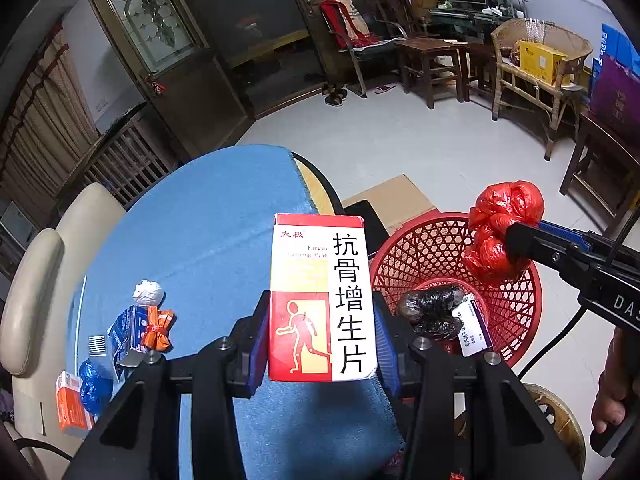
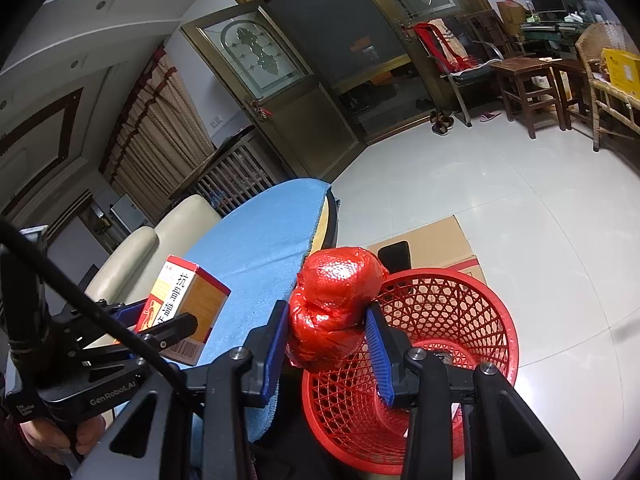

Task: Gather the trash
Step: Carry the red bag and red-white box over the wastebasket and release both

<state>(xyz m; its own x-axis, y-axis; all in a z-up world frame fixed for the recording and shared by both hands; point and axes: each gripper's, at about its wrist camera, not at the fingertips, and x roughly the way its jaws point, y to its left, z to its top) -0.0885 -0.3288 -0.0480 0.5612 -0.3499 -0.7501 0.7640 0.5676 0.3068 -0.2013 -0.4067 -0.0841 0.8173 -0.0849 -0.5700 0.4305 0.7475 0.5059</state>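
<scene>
My left gripper (image 1: 320, 340) is shut on a red, white and yellow medicine box (image 1: 322, 300) held upright over the blue tablecloth's edge; the same box (image 2: 184, 312) shows at the left of the right wrist view. My right gripper (image 2: 328, 332) is shut on a knotted red plastic bag (image 2: 336, 304), held above the near rim of the red mesh basket (image 2: 472, 320). From the left wrist view that bag (image 1: 504, 228) hangs over the basket (image 1: 516, 312), which holds a black bag (image 1: 432, 310) and a small white and purple box (image 1: 472, 330).
On the blue cloth (image 1: 200, 232) at the left lie a white wad (image 1: 148, 293), an orange wrapper (image 1: 158, 328), a blue-white carton (image 1: 126, 330), a blue bag (image 1: 94, 384) and an orange box (image 1: 72, 406). Flat cardboard (image 1: 396, 200) lies behind the basket. A cream chair (image 1: 36, 292) stands left.
</scene>
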